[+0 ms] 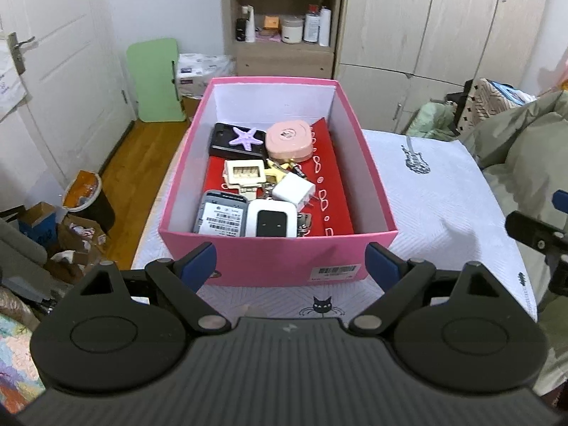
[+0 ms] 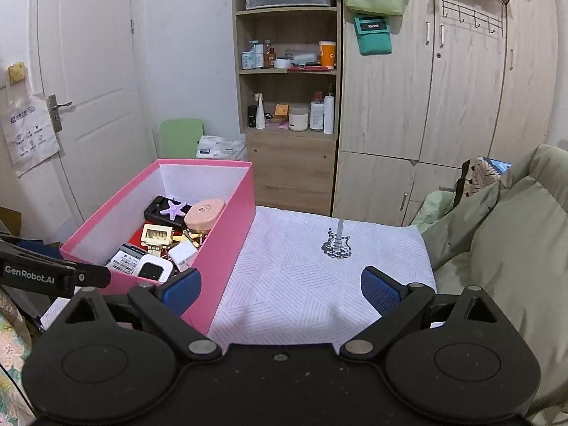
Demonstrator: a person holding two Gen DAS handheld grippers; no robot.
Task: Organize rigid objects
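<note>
Left gripper [image 1: 291, 264] gapes empty before the pink box [image 1: 277, 259]; right gripper [image 2: 280, 289] gapes empty beside the box.

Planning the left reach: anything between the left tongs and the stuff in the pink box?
Only the pink box near wall, facing the open left tongs. The box has no lid, so the white charger is reachable from above.

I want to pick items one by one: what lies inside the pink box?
Inside the pink box: a black case with a purple starfish on it, a pink round case, a white charger, and a red sheet underneath. What the pile covers cannot be seen.
</note>
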